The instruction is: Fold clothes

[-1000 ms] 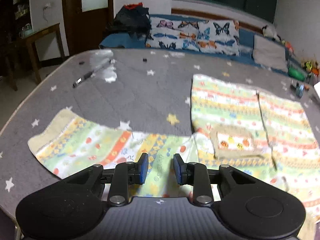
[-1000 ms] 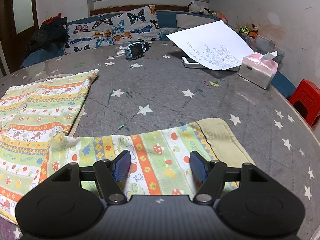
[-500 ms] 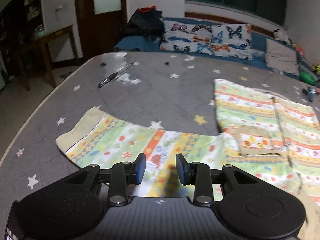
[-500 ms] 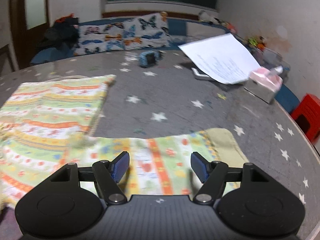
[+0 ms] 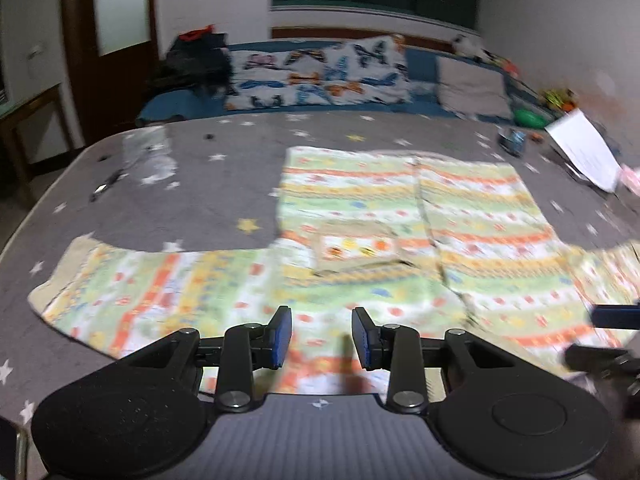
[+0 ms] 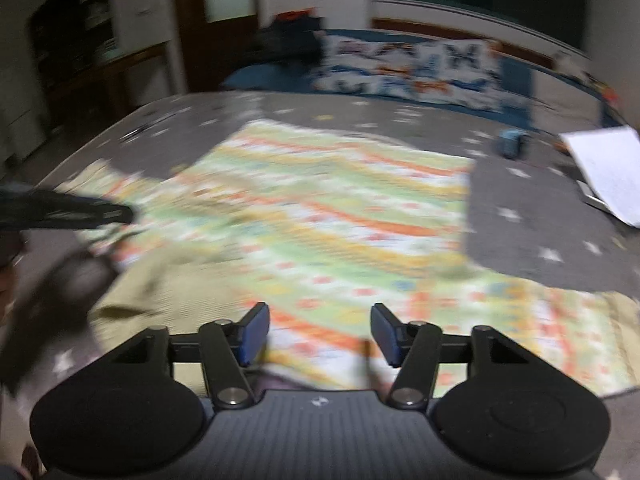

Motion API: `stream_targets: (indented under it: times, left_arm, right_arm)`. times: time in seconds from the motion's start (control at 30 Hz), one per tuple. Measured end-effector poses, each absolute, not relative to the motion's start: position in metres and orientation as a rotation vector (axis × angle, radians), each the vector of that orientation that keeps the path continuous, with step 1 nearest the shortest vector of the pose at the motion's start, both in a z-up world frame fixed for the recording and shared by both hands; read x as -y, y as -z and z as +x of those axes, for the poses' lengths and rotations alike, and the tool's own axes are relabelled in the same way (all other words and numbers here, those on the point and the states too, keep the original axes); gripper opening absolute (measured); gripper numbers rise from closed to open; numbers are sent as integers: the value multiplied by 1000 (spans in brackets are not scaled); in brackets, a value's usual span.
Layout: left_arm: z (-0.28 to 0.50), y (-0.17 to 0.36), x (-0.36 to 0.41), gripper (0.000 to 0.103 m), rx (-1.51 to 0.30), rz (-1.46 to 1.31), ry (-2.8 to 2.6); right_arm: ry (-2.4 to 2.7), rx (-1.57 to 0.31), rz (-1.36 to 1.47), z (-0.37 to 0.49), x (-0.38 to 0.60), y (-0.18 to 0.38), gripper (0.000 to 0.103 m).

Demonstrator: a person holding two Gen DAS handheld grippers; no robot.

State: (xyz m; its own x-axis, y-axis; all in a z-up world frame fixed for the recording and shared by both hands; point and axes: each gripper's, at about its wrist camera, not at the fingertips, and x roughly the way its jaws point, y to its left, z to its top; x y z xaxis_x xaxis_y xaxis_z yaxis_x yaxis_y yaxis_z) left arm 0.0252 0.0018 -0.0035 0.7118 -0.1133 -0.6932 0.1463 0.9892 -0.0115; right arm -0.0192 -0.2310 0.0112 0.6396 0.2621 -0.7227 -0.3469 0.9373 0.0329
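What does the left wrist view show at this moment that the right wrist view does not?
Only the left wrist view shows the garment's left sleeve laid out whole to its cuff, the chest pocket, a grey cushion, and the left claw open above the cloth. Only the right wrist view shows the right sleeve to its cuff, shelves at far left, and the right claw open. Both show the patterned garment flat on the grey starred cover, the butterfly pillow, the white paper, and a blurred part of the other claw.
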Motion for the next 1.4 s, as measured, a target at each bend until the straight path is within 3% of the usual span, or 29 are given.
stream_targets:
  times: [0.37, 0.53, 0.57, 0.6, 0.93, 1.4]
  left_arm:
    - [18, 22, 14, 36, -792, 142, 198]
    - [14, 14, 8, 36, -771, 129, 211]
    - [12, 10, 6, 36, -762, 125, 214]
    - [10, 7, 4, 36, -755, 122, 220]
    - [5, 8, 17, 35, -748, 172, 274]
    - [-9, 19, 21, 36, -734, 265, 335]
  right_arm:
    - [-504, -808, -218, -34, 162, 3, 37]
    - [-481, -804, -241, -33, 155, 12, 20]
    - [-479, -803, -232, -32, 156, 11, 8]
    - [-476, -798, -218, -31, 159, 8, 5]
    - [-437, -763, -115, -26, 190, -20, 5]
    - [-535, -830, -132, -27, 171, -5, 9]
